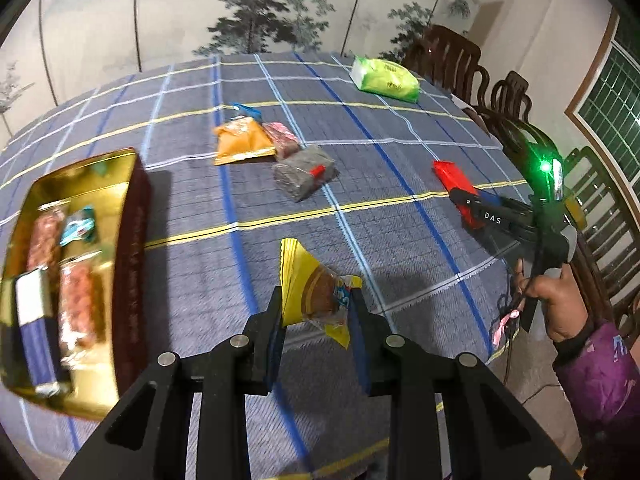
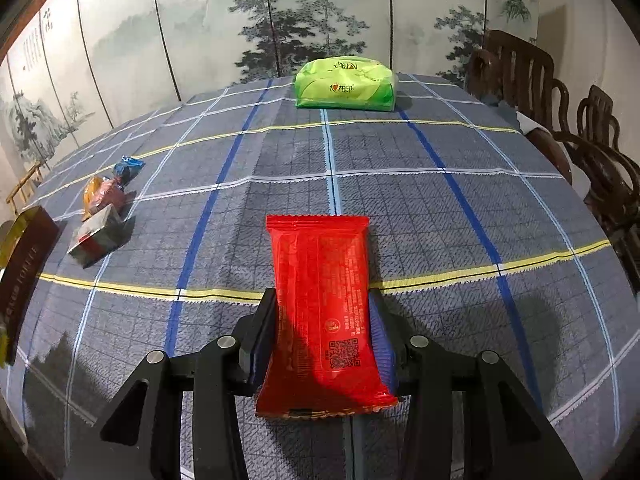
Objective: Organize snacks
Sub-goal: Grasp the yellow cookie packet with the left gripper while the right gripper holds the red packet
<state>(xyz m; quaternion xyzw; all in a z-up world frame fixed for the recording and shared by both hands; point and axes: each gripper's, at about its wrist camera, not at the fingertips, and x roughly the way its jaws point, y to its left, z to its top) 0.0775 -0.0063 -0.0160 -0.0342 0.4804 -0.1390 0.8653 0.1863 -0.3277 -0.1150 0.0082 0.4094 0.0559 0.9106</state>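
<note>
My left gripper point(image 1: 316, 300) is shut on a yellow snack packet point(image 1: 316, 292) and holds it above the tablecloth, right of the gold tin box point(image 1: 100, 176). The tin holds several wrapped snacks point(image 1: 76, 304). My right gripper point(image 2: 322, 308) is shut on a red snack packet point(image 2: 322, 300); it also shows in the left wrist view point(image 1: 454, 182) at the right. Loose snacks lie mid-table: an orange packet point(image 1: 240, 142), a pink one point(image 1: 282, 138), a grey one point(image 1: 304, 174) and a blue one point(image 1: 246, 110).
A green tissue pack point(image 2: 346, 84) lies at the far side of the table. Dark wooden chairs point(image 2: 520, 72) stand along the right edge. A painted screen stands behind the table. The tin's dark side point(image 2: 24, 260) shows at the left in the right wrist view.
</note>
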